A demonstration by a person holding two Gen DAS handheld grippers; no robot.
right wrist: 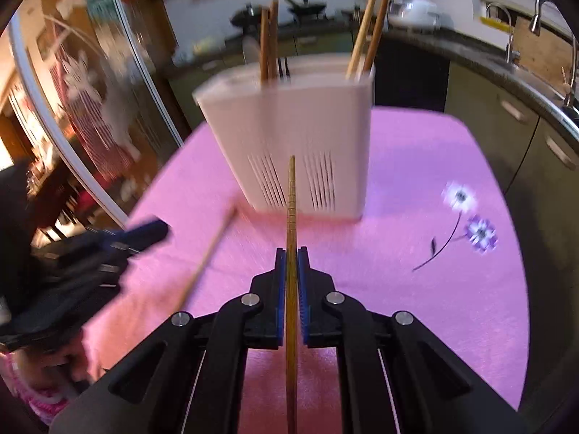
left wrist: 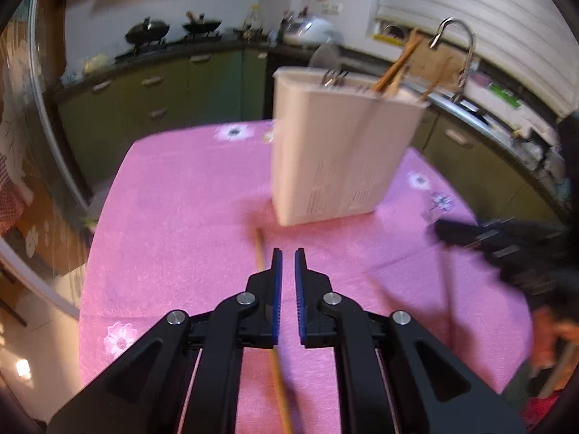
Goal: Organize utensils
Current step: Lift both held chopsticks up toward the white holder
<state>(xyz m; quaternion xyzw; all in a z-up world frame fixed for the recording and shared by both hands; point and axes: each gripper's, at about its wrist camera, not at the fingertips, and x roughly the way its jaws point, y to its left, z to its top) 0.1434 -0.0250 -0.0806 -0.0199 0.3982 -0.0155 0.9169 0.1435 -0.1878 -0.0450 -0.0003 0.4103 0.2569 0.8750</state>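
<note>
A white utensil holder stands on the pink tablecloth with several wooden chopsticks sticking out of it; it also shows in the right wrist view. My right gripper is shut on a wooden chopstick that points at the holder. My left gripper has a narrow gap between its jaws and holds nothing. A loose chopstick lies on the cloth under its left finger; it also shows in the right wrist view. The left gripper appears blurred at the left of that view.
The right gripper shows blurred at the right of the left wrist view. A kitchen counter with a sink tap, woks and a rice cooker runs behind the table. A glass door is to the left.
</note>
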